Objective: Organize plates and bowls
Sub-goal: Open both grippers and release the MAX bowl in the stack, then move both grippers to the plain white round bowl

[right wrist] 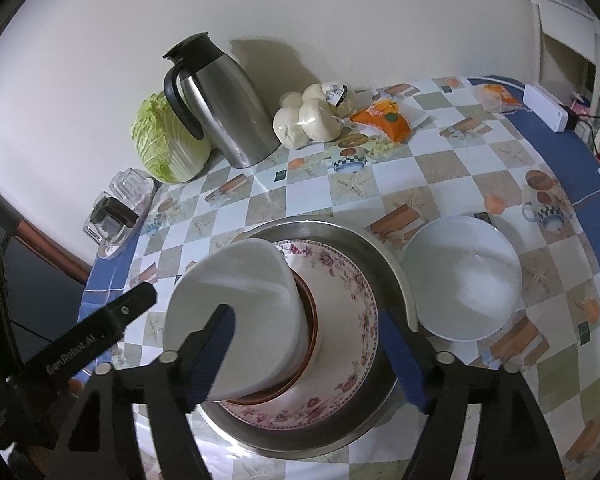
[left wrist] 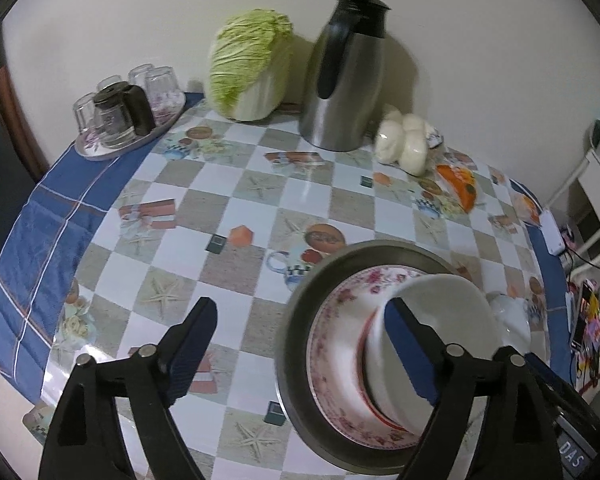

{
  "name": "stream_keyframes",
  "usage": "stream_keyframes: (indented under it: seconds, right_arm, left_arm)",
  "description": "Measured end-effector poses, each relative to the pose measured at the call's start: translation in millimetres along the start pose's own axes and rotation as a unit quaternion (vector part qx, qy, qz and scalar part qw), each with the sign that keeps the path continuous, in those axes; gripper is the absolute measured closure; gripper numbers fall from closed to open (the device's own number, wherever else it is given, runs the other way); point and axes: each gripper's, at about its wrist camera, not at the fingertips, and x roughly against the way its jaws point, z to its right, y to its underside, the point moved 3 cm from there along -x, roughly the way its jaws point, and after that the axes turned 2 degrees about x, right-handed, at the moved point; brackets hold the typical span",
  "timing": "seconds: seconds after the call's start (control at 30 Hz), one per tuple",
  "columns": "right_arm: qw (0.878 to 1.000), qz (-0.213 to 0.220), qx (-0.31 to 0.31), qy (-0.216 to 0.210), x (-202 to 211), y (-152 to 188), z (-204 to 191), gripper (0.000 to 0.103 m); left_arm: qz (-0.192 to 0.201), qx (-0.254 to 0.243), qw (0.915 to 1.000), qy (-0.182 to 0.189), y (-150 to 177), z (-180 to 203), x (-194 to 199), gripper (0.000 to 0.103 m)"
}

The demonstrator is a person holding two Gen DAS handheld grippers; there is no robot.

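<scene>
Stainless basin [right wrist: 384, 256] sits on the checkered tablecloth [right wrist: 440, 168], near edge of table. Inside it: floral-rim plate [right wrist: 352, 292], then a red-rimmed bowl [right wrist: 306, 300] nested on the plate, w/ a plain white bowl [right wrist: 236, 304] tilted on top, mouth tipped away from the right wrist cam.

Right gripper [right wrist: 308, 344]: jaws spread wide, straddling the stack. Left finger [right wrist: 216, 344] is in front of the tilted white bowl; contact can't be confirmed. Right finger [right wrist: 400, 356] is over the basin's right rim. Not clamped on anything.

Left gripper [left wrist: 300, 348]: also wide open. Its left finger [left wrist: 192, 344] is over bare tablecloth, right finger [left wrist: 410, 348] in front of the white bowl [left wrist: 440, 320]; touching or not, can't tell. Left wrist view shows the same basin [left wrist: 296, 320] w/ plate [left wrist: 332, 344] inside.

2nd white bowl [right wrist: 460, 280], larger, upright, sits on the cloth just right of the basin, rims abt touching.

Back of table by the wall: steel thermos jug [right wrist: 220, 108], napa cabbage [right wrist: 164, 144] left of it, bagged white buns [right wrist: 312, 116] to the right, orange packet [right wrist: 388, 118] beside those. Tray of upturned glasses [left wrist: 128, 112] at far left corner.
</scene>
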Motion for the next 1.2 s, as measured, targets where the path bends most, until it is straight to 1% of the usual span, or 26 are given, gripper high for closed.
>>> stream_keyframes:
  seconds: [0.07, 0.1, 0.17, 0.2, 0.3, 0.4, 0.5, 0.77, 0.9, 1.0, 1.2]
  right_arm:
    - [1.000, 0.002, 0.001, 0.001, 0, 0, 0, 0.016]
    - [1.000, 0.003, 0.001, 0.001, -1, 0, 0, 0.014]
    - [1.000, 0.003, 0.001, 0.002, -1, -1, 0, 0.013]
    - [1.000, 0.003, 0.001, 0.002, -1, -1, 0, 0.012]
    - [1.000, 0.002, -0.001, 0.003, -1, -1, 2, 0.002]
    - [1.000, 0.002, -0.001, 0.002, -1, -1, 3, 0.000]
    - [1.000, 0.002, 0.000, 0.004, -1, -1, 3, 0.000]
    - [1.000, 0.003, -0.002, 0.000, 3, -2, 5, 0.000]
    - [1.000, 0.008, -0.006, -0.004, 8, -4, 7, 0.000]
    - [1.000, 0.014, -0.011, -0.005, 14, -7, 12, 0.000]
    - [0.999, 0.028, -0.025, -0.005, 29, -13, 30, 0.000]
  left_arm:
    - [0.000, 0.003, 1.0000, -0.005, 0, -3, -2, 0.012]
    - [-0.001, 0.004, 1.0000, -0.009, 0, -4, -3, 0.010]
    - [-0.001, 0.008, 0.9999, -0.013, 0, -7, -4, 0.007]
    - [-0.001, 0.010, 0.9999, -0.014, 0, -8, -5, 0.007]
    - [0.002, 0.010, 0.9998, -0.017, -1, -9, -5, 0.007]
    - [0.005, 0.002, 0.9996, -0.027, -1, -8, -5, 0.007]
    - [0.006, 0.004, 0.9993, -0.036, -1, -11, -6, 0.006]
    - [0.009, 0.016, 0.9990, -0.040, -2, -14, -5, 0.006]
    - [0.026, 0.022, 0.9987, -0.039, -4, -12, 3, 0.006]
    - [0.038, 0.021, 0.9986, -0.030, -6, -6, 10, 0.006]
    - [0.052, -0.010, 0.9984, -0.020, -3, 23, 22, 0.006]
